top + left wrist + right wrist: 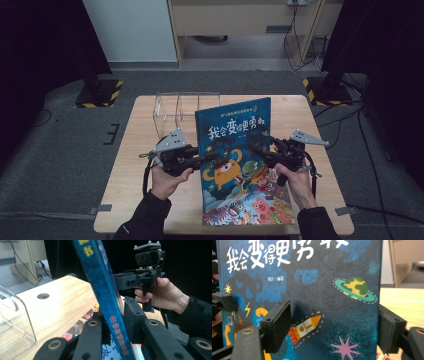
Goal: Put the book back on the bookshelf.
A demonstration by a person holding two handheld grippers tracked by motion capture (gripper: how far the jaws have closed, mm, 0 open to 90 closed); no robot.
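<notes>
Blue book (pixel 232 125) up on end over the middle of the table (pixel 140 165), cover facing near, top leaning toward the far side. Pinched at its left edge, the spine, by the left gripper (pixel 212 157), with jaws pressed onto it from both sides, plain in the left gripper view. Over on the right, the right gripper (pixel 256 149) pointed at the front cover with jaws spread wide, one before the rocket drawing, the other out by the book's right edge. Clamping nothing there, steadying at most; touching the cover or not, hard to say. Flat beneath, a second picture book (pixel 250 207) at the near edge of the table. On the far side, just behind the raised one, a clear rack (pixel 175 107) with upright dividers. Looks like the standing-up step, with slotting into that rack the likely aim. Next call: a proper hold on the right edge too, then a carry far and left, bottom edge lined up with a gap between dividers.
</notes>
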